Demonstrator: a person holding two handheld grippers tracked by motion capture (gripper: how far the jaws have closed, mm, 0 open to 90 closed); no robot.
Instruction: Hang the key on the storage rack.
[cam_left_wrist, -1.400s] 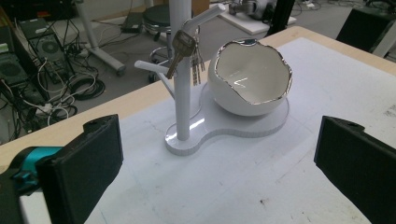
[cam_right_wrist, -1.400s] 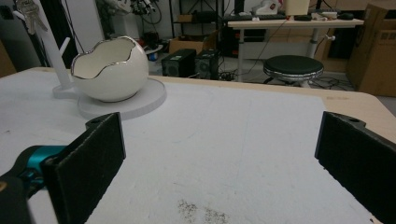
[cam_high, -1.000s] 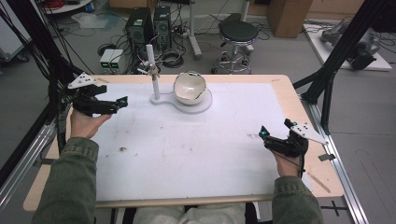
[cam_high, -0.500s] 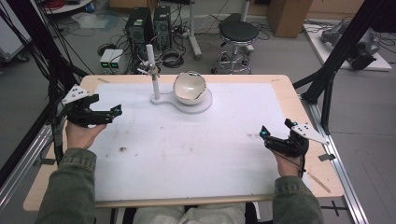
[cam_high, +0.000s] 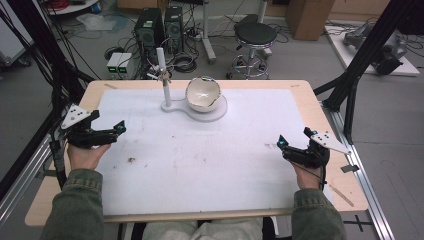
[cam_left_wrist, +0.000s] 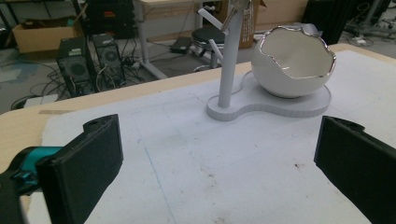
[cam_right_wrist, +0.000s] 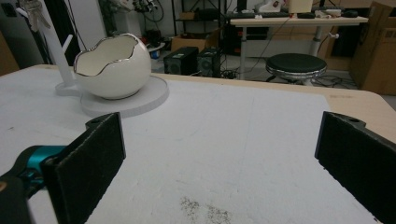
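- Left gripper: jaws spread wide with nothing between them, held over the left edge of the mat, pointing right, towards the table's middle.
- Right gripper: jaws equally wide apart and bare, held at the right edge of the mat, pointing left.
- Bowl: white, egg-shaped, with a jagged silver rim; it sits on a flat white stand at the far middle of the mat, well apart from both grippers.
- Post: a thin white upright rising from the left lobe of the same stand, just beside the bowl.
- High view: gives the layout, with both hands and green sleeves coming in from the near edge, and a small dark stain on the mat near the left hand.
- Left gripper view: shows the bowl from its open side, so the smooth white inside is visible; short pegs branch off the post, and one carries a metal object too small to identify.
- Right gripper view: shows the bowl from lower down; the post stands behind and left of it, and a grey smudge marks the mat between the jaws.
- Beyond the table: a black stool and computer towers on the floor.
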